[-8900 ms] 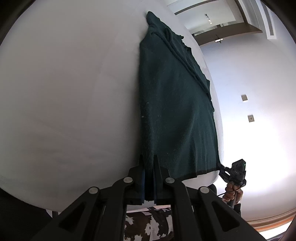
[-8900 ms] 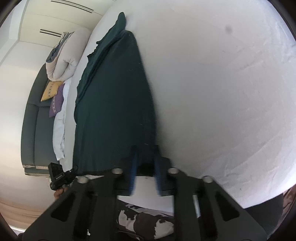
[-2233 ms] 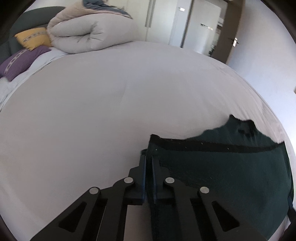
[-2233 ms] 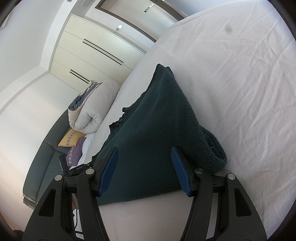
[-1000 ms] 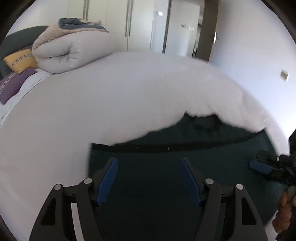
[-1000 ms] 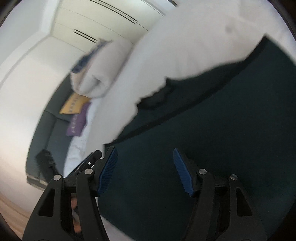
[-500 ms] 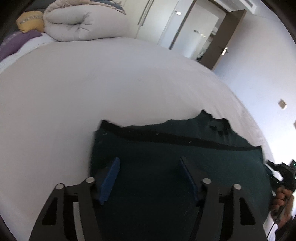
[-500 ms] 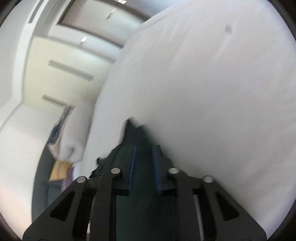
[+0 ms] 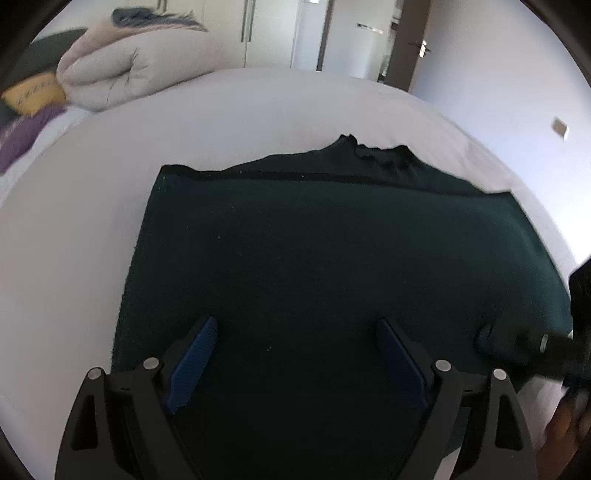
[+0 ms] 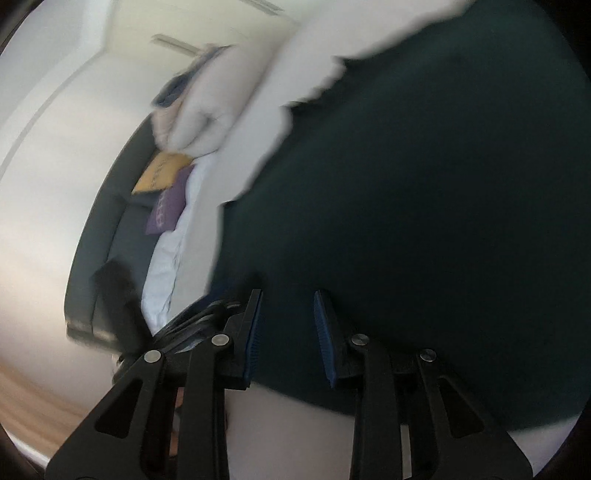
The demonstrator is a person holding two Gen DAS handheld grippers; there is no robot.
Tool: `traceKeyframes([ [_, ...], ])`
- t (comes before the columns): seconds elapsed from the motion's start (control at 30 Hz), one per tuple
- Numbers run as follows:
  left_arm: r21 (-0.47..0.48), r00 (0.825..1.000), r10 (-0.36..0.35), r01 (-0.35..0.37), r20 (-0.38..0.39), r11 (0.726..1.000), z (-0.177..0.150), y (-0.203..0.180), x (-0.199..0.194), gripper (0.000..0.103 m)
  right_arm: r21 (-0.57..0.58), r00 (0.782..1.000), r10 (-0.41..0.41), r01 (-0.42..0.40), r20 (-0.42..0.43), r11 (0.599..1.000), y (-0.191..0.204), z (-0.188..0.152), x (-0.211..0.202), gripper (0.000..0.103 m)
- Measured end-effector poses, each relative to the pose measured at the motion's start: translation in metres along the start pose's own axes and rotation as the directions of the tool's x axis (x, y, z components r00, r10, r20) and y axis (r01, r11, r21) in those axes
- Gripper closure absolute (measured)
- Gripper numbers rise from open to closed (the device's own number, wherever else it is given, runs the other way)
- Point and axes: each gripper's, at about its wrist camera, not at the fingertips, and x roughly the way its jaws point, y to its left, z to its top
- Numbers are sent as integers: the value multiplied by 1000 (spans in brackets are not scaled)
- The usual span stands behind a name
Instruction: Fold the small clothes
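A dark green garment (image 9: 325, 258) lies folded once and flat on the white bed (image 9: 92, 184). My left gripper (image 9: 295, 354) is open and empty, its blue pads wide apart above the garment's near part. The right gripper shows at the right edge of this view (image 9: 524, 347), over the garment's right corner. In the blurred right wrist view the garment (image 10: 424, 184) fills the frame. My right gripper (image 10: 288, 328) is partly open with its pads over the garment's near edge; nothing shows between them.
A rolled pale duvet (image 9: 136, 70) and yellow (image 9: 33, 96) and purple (image 9: 22, 136) cushions lie at the bed's far left. Wardrobe doors (image 9: 277, 33) and a doorway stand beyond the bed. A dark sofa (image 10: 107, 236) stands beside the bed.
Both grippers let go of the garment's hem after carrying it over. The left stays open over the cloth. The right gripper went from nearly shut to partly open and swung over the garment.
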Motion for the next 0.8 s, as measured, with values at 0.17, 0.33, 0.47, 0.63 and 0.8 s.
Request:
traceKeyframes([
  [0.17, 13, 1000, 10, -10, 12, 1000, -4, 1, -1, 11, 104, 986, -1, -16, 165, 994, -38, 12, -66, 79],
  [0.33, 16, 1000, 4, -5, 21, 1000, -6, 0, 1, 11, 196, 938, -118, 55, 325, 979, -89, 33, -155, 79],
  [0.47, 18, 1000, 5, -6, 26, 1000, -8, 0, 0, 11, 252, 880, -224, 124, 420, 960, -103, 35, -210, 75],
  [0.63, 19, 1000, 6, -6, 30, 1000, -8, 0, 2, 10, 233, 816, -292, 198, 499, 952, -82, 30, -246, 33],
  [0.8, 23, 1000, 9, -9, 30, 1000, -8, -1, 1, 9, 42, 897, -178, 176, 405, 983, -17, 38, -189, 33],
])
